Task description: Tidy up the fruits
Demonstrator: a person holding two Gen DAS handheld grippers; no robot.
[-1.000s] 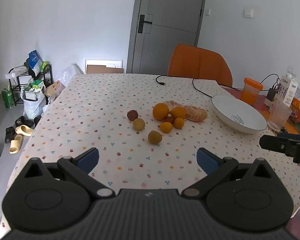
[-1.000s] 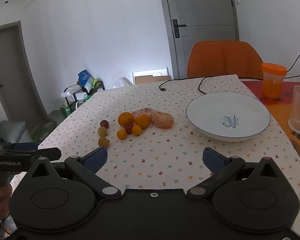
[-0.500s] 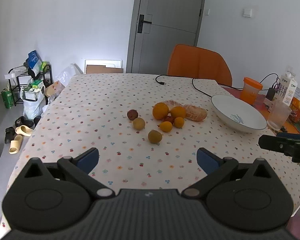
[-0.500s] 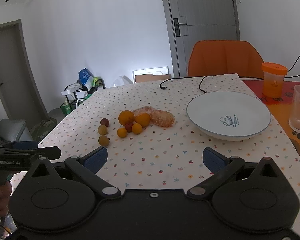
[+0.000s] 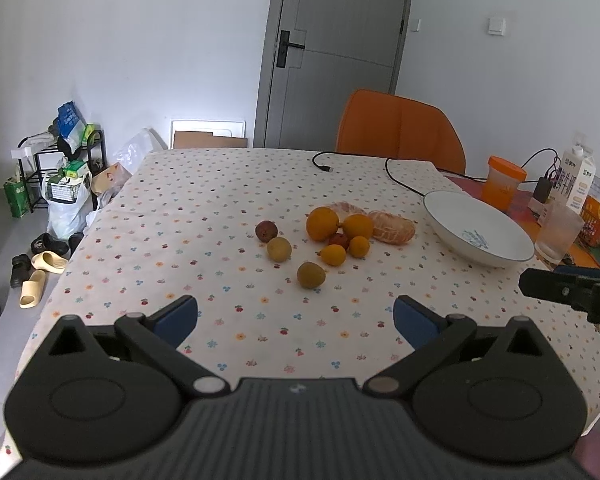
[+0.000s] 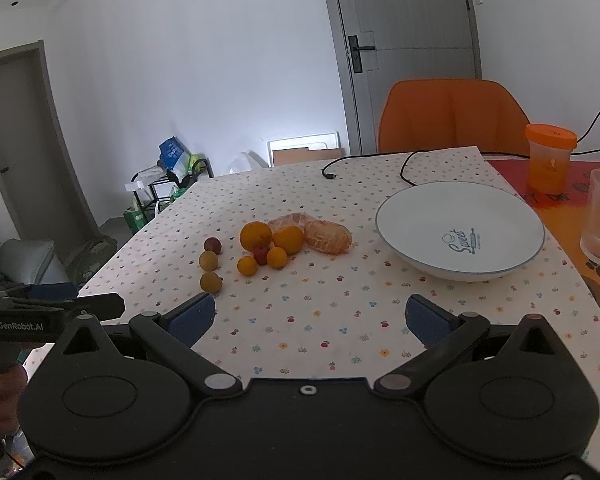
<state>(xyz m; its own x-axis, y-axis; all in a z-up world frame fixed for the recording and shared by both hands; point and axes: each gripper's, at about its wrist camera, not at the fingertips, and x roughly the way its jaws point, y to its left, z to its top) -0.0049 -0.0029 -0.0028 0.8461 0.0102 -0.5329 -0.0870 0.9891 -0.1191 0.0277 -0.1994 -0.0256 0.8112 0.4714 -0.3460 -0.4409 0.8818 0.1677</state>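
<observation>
Both the left gripper (image 5: 296, 316) and the right gripper (image 6: 310, 318) hover at frame bottom, jaws spread and empty. The fruits (image 5: 332, 232) cluster mid-desk (image 5: 204, 208), centre frame, left of the white bowl (image 6: 412, 204).

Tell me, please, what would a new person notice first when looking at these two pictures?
First comes the cluster of fruits in the middle of the dotted tablecloth: oranges, small brownish fruits and a netted bundle. To its right stands a white bowl with nothing in it, and an orange chair is behind the table. Both the left gripper and the right gripper hover open in front.
</observation>
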